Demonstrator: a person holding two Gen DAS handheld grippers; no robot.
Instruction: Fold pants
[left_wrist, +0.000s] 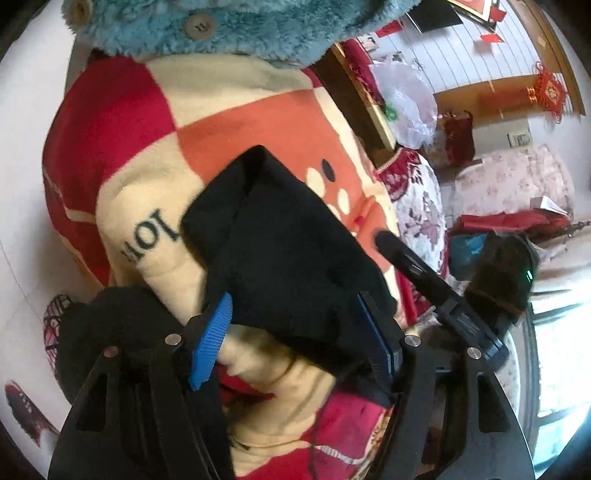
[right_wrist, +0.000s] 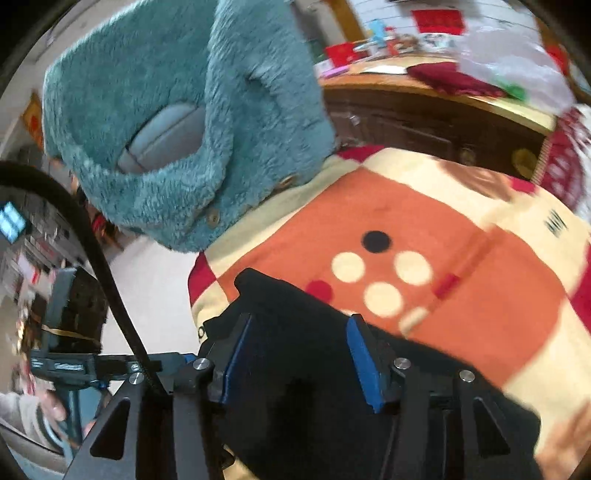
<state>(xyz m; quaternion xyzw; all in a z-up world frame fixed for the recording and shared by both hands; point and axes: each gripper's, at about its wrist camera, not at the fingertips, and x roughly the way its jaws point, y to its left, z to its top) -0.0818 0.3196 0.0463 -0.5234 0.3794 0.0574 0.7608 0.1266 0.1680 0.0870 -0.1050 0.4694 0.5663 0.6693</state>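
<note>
Teal fleece coat (right_wrist: 155, 122) crowds checked blanket (right_wrist: 461, 266) beyond black pants (left_wrist: 288, 251).

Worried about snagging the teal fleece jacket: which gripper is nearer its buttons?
Hard to tell. Both the left gripper and right gripper straddle the black pants, well short of the jacket.

The black pants (left_wrist: 280, 236) lie bunched on a blanket (left_wrist: 229, 122) with red, orange and cream squares. The left gripper (left_wrist: 295, 339) has its 2 blue pads (left_wrist: 210, 339) spread apart, with the pants lying between them and not squeezed. A fluffy blue coat (left_wrist: 258, 26) with buttons sits at the top, and the right gripper (left_wrist: 424, 266) pokes in from the right.
</note>
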